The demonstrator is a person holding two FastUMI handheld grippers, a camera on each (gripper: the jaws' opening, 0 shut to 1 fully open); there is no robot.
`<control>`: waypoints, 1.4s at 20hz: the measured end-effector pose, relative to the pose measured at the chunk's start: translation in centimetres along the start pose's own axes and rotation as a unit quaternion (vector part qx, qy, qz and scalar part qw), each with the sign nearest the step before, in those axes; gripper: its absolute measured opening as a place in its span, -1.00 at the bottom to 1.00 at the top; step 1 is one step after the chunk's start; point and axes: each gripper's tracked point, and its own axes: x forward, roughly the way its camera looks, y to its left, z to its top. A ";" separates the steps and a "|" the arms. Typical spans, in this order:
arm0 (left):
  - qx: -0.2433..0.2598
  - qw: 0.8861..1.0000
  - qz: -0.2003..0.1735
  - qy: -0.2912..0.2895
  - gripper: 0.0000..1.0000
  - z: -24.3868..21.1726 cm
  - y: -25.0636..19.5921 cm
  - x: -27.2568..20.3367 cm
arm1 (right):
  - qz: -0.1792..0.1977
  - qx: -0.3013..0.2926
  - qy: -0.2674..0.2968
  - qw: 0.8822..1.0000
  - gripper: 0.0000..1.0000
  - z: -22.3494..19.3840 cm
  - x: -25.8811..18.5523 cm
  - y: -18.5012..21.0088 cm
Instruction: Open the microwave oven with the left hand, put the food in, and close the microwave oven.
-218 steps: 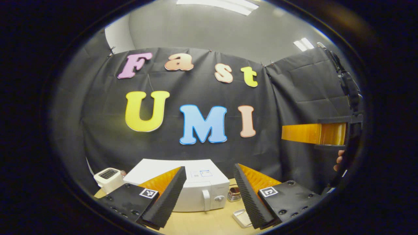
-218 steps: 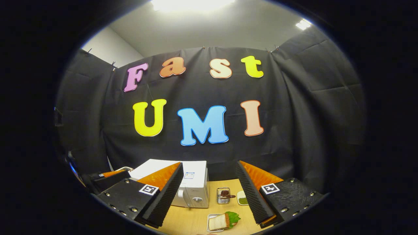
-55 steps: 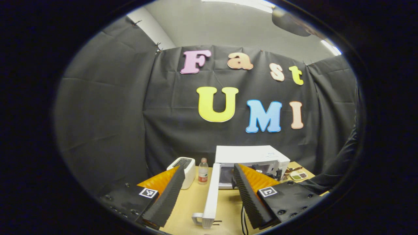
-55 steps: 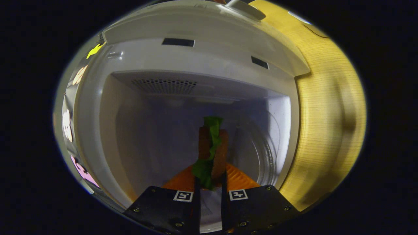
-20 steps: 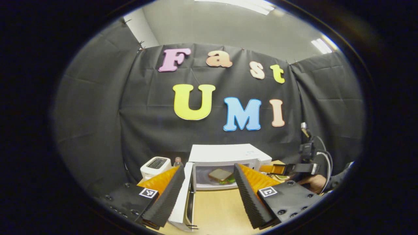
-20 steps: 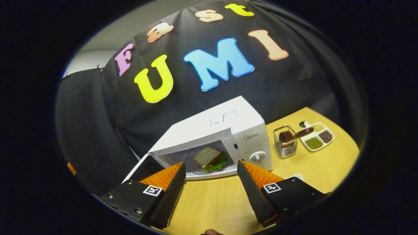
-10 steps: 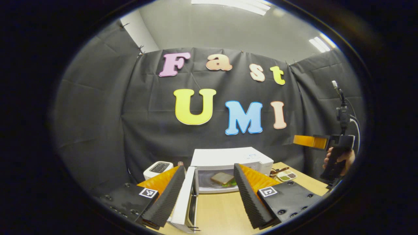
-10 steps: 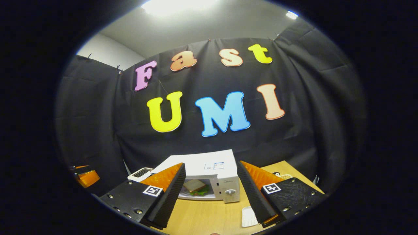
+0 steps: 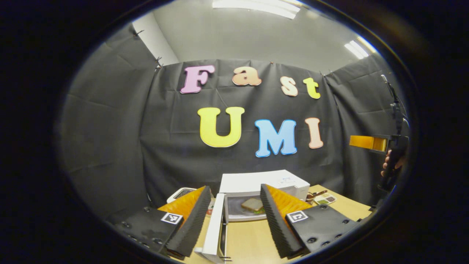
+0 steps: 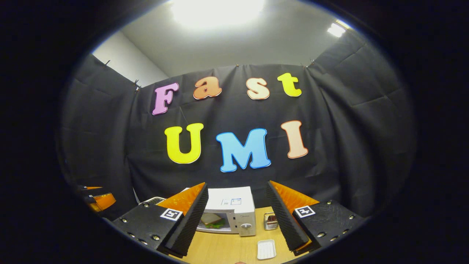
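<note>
Both grippers, left (image 9: 234,220) & right (image 10: 237,216), now pulled back, jaws apart; sandwich (image 9: 253,205) left inside microwave (image 9: 263,183).

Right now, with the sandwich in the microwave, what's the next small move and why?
Probably swing the left claw against the open door and push it shut: the sandwich lies inside the microwave, and both claws are open and empty.

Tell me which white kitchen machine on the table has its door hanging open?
The microwave, the bigger box: its door swings out and a sandwich sits inside. The small toaster beside it has none.
</note>
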 end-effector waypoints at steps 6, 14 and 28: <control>-0.008 0.998 0.022 0.059 -0.86 -4.9 3.2 -1.5 | 0.016 -0.007 0.007 1.000 0.91 -0.6 0.0 1.4; -0.007 0.983 0.068 0.168 -0.88 -14.7 9.2 -5.5 | 0.020 0.008 0.030 0.999 0.91 -2.1 0.3 1.2; -0.012 0.975 0.033 0.220 -0.87 -20.5 6.4 -5.1 | -0.008 0.018 0.038 0.999 0.91 -3.0 -0.2 -1.2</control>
